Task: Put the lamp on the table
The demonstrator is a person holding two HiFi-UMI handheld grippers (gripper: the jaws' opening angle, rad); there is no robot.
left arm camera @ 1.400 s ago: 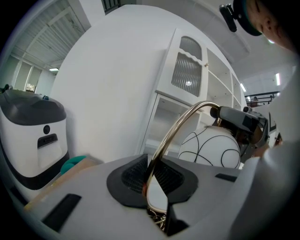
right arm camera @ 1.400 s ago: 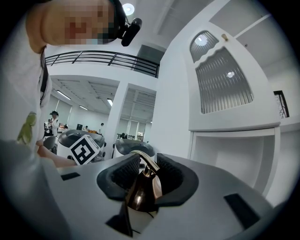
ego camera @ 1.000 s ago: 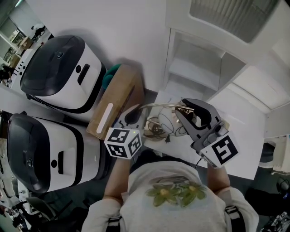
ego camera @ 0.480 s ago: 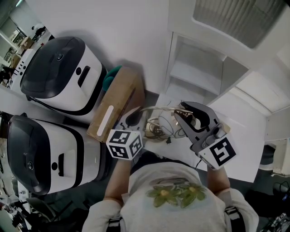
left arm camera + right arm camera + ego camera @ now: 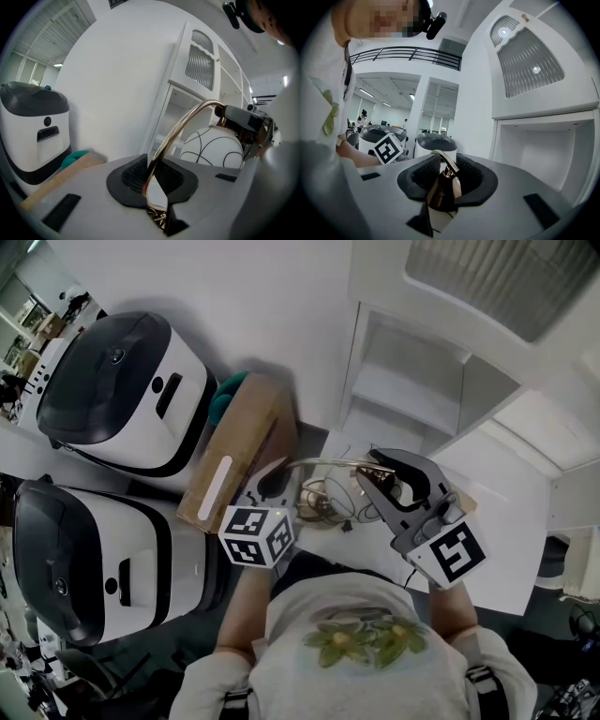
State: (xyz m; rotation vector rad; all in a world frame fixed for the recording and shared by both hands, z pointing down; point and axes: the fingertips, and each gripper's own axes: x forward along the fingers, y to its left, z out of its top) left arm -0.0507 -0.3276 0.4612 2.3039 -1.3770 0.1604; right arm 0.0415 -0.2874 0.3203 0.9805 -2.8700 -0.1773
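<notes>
The lamp has a curved gold stem (image 5: 319,461) and a white globe (image 5: 341,493) with black lines. It hangs over the near edge of the white table (image 5: 511,531). My left gripper (image 5: 273,482) is shut on the lower stem (image 5: 178,129), with the gold base wires just below the jaws. The globe (image 5: 213,145) hangs at the far end of the arc. My right gripper (image 5: 378,476) is shut on the copper fitting (image 5: 443,187) at the top of the globe. In the left gripper view the right gripper (image 5: 243,118) shows above the globe.
Two large white-and-black machines (image 5: 122,390) (image 5: 84,559) stand at the left. A cardboard box (image 5: 239,451) with a teal thing (image 5: 225,395) behind it leans by the wall. A white cabinet with open shelves (image 5: 422,381) rises behind the table.
The right gripper and the globe end of the lamp have drifted slightly left. Both grips are unchanged.
</notes>
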